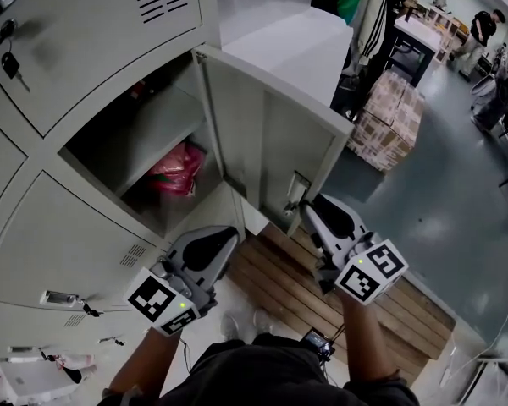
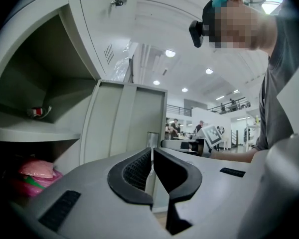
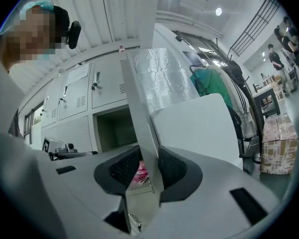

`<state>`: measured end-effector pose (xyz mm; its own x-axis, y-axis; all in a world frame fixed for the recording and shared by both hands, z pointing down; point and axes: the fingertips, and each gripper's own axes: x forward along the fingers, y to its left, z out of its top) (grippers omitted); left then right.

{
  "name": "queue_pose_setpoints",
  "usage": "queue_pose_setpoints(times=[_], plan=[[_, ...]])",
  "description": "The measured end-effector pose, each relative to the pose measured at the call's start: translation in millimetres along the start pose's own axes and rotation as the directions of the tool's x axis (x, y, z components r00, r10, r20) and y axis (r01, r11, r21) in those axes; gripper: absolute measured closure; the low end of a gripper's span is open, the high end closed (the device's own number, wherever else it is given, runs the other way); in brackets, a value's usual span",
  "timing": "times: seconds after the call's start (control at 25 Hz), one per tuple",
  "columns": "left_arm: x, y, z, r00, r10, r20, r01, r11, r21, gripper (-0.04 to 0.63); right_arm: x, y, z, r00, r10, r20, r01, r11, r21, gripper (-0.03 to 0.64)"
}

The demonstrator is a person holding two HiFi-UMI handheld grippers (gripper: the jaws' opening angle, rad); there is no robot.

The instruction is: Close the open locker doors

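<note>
locker door (image 1: 262,138): swung wide open, hinged at the open compartment (image 1: 110,155).
right gripper (image 1: 308,213): at the door's free edge, by the latch; jaws closed onto the panel, its edge between the pads.
left gripper (image 1: 220,237): just beside the door's lower corner; jaws nearly together, only a slit, holding nothing.
pink bag (image 1: 176,169): behind the door, inside the compartment.

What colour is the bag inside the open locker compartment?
Pink; the bag shows best in the head view.

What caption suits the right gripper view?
Right gripper clamps the open locker door by its edge; pink bag inside.
</note>
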<state>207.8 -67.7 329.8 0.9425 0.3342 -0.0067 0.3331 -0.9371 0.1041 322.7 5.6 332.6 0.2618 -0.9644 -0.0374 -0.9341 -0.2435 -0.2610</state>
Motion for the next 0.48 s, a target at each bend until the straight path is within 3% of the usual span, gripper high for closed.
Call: queue_pose_setpoints(times=[0.48], plan=[[-10.7, -9.9, -5.6, 0.994, 0.112, 0.015, -0.112, 0.994, -0.005, 0.586, 0.4, 6.2, -2.5, 0.996, 0.091, -0.016, -0.091, 0.996, 0.011, 0.505]])
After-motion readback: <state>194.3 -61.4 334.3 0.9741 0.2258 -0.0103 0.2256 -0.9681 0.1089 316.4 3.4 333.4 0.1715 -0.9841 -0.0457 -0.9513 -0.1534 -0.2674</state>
